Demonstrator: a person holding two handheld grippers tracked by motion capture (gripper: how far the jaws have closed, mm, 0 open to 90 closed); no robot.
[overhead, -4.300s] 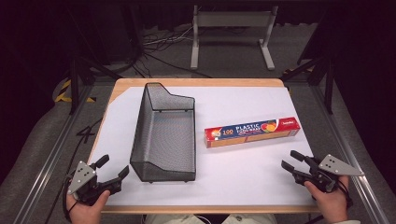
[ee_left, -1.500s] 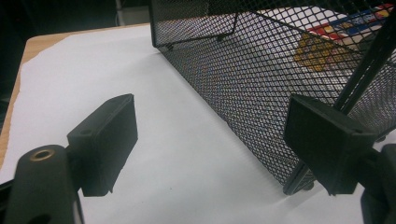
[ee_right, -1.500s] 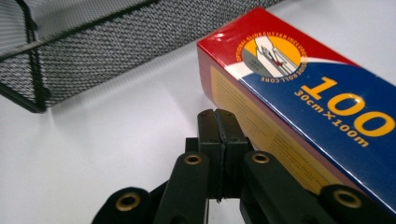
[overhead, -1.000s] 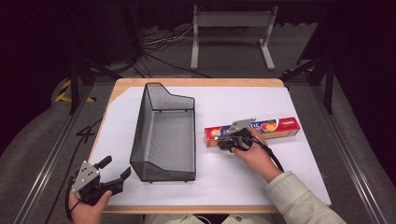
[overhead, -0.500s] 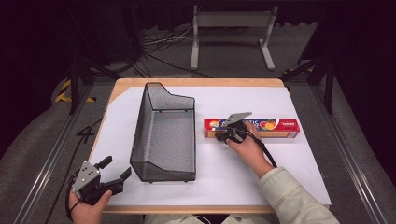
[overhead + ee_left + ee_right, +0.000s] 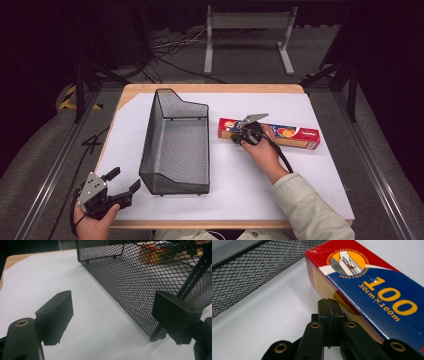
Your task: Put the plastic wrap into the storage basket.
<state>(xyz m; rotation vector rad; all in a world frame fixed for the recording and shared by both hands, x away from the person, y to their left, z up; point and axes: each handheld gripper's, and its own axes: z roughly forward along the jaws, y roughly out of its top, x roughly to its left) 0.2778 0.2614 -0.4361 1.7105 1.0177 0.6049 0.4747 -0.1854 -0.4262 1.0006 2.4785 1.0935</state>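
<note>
Left to right across the white-covered table (image 6: 310, 165). At the near left corner, the left gripper (image 6: 121, 186), black with a grey three-cornered plate on top, rests in the person's left hand (image 6: 90, 220); its two flat, square-edged matte pads (image 6: 56, 315) stand wide apart with nothing between them, aimed at the near corner of the basket. The wire-mesh basket (image 6: 175, 150) is a long, black, rectangular trough of fine diamond-pattern mesh on a thin rod frame, with a stepped far end; it lies lengthwise, running away from the person, left of the table's middle. Just right of it lies the plastic-wrap box (image 6: 295, 137), a long, slim carton of glossy printed card in red, blue and orange, flat on the sheet and angled slightly; its left end sits near the basket's right wall but apart from it. The right gripper (image 6: 239, 139) is at this left end, its jaws pressed together on nothing, their tips against the box's near long side. The right hand (image 6: 262, 150) reaches forward from a pale sleeve (image 6: 310, 210), forearm slanting leftward.
</note>
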